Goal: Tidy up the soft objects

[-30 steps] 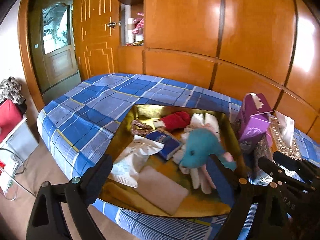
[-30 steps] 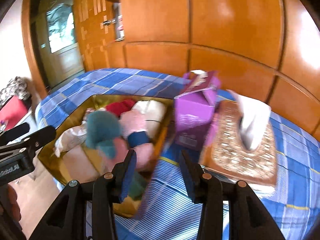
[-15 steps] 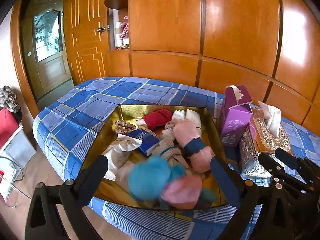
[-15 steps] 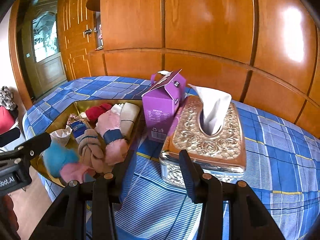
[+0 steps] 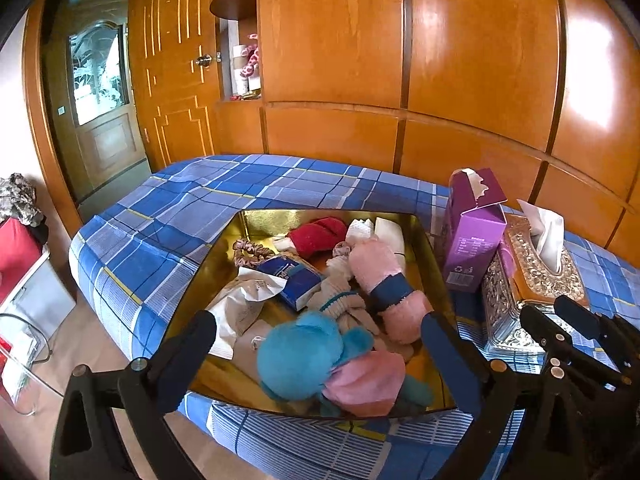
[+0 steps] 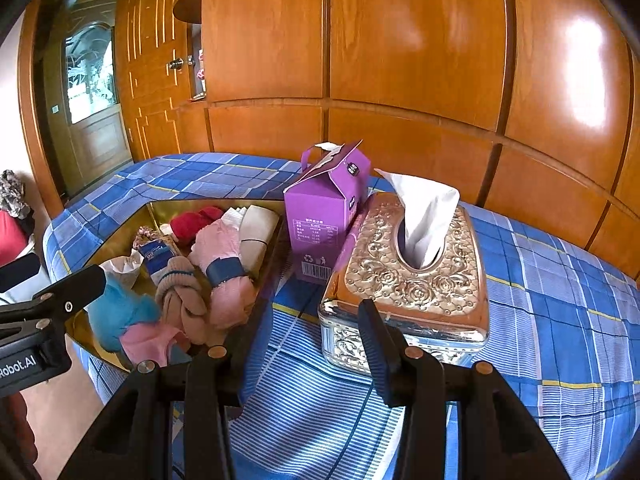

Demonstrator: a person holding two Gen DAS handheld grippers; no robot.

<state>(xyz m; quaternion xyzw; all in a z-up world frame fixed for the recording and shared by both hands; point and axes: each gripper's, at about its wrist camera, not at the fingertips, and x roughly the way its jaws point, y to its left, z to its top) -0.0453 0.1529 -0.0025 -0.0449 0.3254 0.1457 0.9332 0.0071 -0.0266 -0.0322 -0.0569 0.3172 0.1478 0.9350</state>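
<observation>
A gold tray [image 5: 256,224] on the blue plaid cloth holds a heap of soft things. A teal and pink plush toy [image 5: 308,364] lies at its near edge. Behind it are a beige knitted sock [image 5: 344,308], a pink fuzzy sock with a navy band [image 5: 384,276], a red knit piece [image 5: 320,232], a scrunchie [image 5: 248,248] and white cloths [image 5: 388,232]. My left gripper [image 5: 320,344] hovers wide open above the toy, its pads clear of it. My right gripper [image 6: 304,344] stands part open over bare cloth, right of the tray [image 6: 120,236], with nothing between its fingers.
A purple carton [image 6: 324,216] and an ornate tissue box [image 6: 412,280] stand right of the tray. A blue tissue pack [image 5: 292,276] and a crumpled white bag [image 5: 240,304] lie in the tray. Wooden wall panels rise behind; floor and a red bag [image 5: 16,248] lie left.
The plush toy has dropped out of my left gripper and come to rest at the tray's near edge. The left jaws spread wider. The right view swung from the tray toward the tissue box.
</observation>
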